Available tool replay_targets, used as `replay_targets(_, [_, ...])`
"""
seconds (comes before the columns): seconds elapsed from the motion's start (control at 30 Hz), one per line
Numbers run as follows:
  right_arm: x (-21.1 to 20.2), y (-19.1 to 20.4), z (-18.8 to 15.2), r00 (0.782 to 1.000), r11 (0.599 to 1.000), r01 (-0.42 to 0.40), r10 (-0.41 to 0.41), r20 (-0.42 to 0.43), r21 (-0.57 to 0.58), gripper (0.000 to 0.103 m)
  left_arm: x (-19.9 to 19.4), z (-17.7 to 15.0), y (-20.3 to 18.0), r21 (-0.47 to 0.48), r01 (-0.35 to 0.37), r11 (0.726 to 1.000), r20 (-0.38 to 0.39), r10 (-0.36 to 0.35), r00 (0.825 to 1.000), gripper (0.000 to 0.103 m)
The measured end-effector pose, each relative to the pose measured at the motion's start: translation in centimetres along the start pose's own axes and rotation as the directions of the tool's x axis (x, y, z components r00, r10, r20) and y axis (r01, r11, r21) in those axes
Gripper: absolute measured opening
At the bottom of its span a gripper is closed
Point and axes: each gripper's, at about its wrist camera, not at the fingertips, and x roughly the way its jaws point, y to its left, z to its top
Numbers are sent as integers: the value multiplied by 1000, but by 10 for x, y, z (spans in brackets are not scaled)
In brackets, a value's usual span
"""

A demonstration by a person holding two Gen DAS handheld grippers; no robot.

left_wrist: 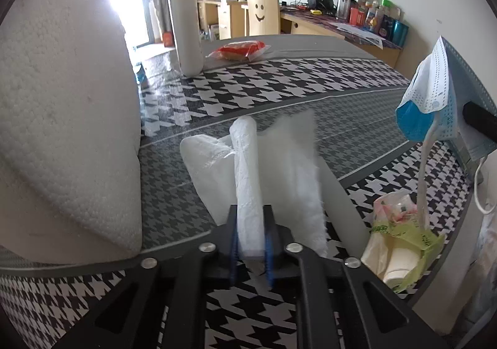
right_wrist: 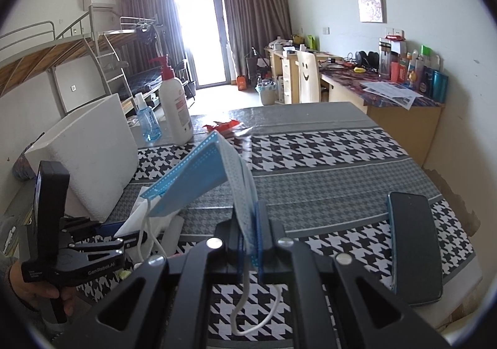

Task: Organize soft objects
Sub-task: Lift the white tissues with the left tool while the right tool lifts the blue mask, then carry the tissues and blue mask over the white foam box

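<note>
Blue ribbed pads line the black fingers of the left gripper (left_wrist: pixel 251 237), and they are pinched tight on a white, embossed paper tissue (left_wrist: pixel 248 175) rolled into a soft tube. No earlier view bears on how they got there; the tissue's loose, crinkled sheets fan out to either side beyond the fingertips, over the houndstooth tablecloth (left_wrist: pixel 279 85).

In the other hand, the right gripper (right_wrist: pixel 250 243) is clamped on a pale blue pleated face mask (right_wrist: pixel 198 178), the fabric folded over into a tent shape above the fingers, its white elastic ear loop dangling below them in a long curve.

Taking the tissue as the landmark: to its left stands a big white foam box (left_wrist: pixel 62 119) with a pebbled, beaded surface. Behind the tissue, further across the table, rises a tall white plastic pump bottle with a red top (left_wrist: pixel 185 23), and just right of that bottle lies a flat red-and-clear plastic packet (left_wrist: pixel 239 50). To the tissue's right, near the table edge, sits a crumpled yellow-green plastic wrapper of tissues (left_wrist: pixel 400 243). In the right wrist view a small clear blue spray bottle (right_wrist: pixel 148 120) stands beside the pump bottle, and a dark smartphone (right_wrist: pixel 414 249) lies flat well to the right of the tissue.

Black-and-white and grey-banded cloth covers the table. Beyond it are a wooden chair with a smiley face (left_wrist: pixel 263 14), a cluttered wooden desk (right_wrist: pixel 400 103), brown curtains (right_wrist: pixel 254 7) round a bright glass door, and a metal bunk bed (right_wrist: pixel 62 47).
</note>
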Motion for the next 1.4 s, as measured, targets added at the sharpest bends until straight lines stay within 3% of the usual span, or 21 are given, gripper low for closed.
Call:
replay_targets(0.1, [-1,3,-1,1000,1000,-5,5,0,-2,9,-4,-2,0,13,18,1000,11,-19,1000,7])
replay_targets(0.27, [-2,7,-3,1000,1000,-7,7,3,-5,9,-28,1,-3,40,28,999,103,-32,994,7])
replay_targets(0.63, [-13,17,5,999,1000,-14,14,43,-6,9,-78,9,6,54,35,998,244,-47,969,7])
replay_targets(1.1, [-18,33,17,997,999,-32,35,71,-33,9,-112,17,12,41,36,999,337,-47,940,7])
replay_targets(1.4, [-21,39,24,995,998,-44,48,89,-44,9,-120,22,14,39,37,999,356,-48,933,7])
